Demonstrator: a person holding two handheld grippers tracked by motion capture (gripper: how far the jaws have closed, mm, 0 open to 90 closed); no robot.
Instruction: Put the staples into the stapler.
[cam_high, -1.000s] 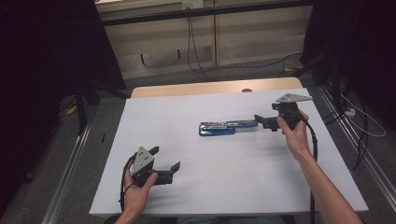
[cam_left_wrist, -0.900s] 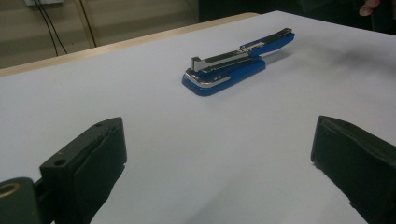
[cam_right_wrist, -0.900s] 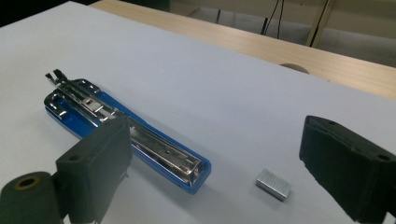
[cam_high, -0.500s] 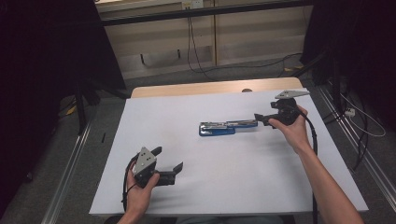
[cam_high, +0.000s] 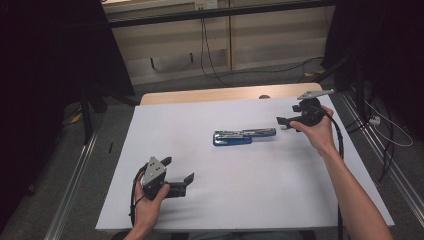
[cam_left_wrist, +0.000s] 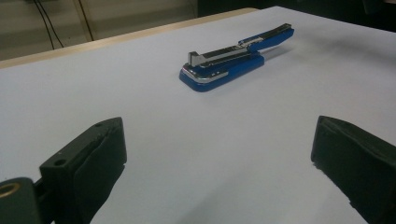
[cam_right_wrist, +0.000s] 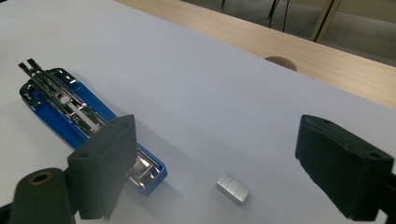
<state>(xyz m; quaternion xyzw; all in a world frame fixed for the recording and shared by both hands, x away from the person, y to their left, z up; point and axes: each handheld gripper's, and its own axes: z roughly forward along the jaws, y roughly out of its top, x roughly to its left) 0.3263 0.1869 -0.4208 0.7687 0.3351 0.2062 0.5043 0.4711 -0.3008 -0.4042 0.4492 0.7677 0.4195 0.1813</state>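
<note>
1. One blue stapler (cam_high: 244, 136), one silver staple block (cam_right_wrist: 233, 187), two claws.
2. Stapler lies opened flat mid-tabletop (cam_high: 210, 200); the block rests just beside its end.
3. Left claw (cam_high: 177, 175) gapes empty; right claw (cam_high: 281, 123), jaws just narrowing, stands apart, empty.

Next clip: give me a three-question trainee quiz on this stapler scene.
1. True or false: the blue stapler lies opened out flat on the white table cover.
2. Which small item lies by the stapler's end in the right gripper view? A) staple block B) coin C) screw
3. What does the right tool hold?

Key: 1 true. 2 A, the silver staple block. 3 nothing; its jaws stand apart, and have just been closing slightly.
</note>
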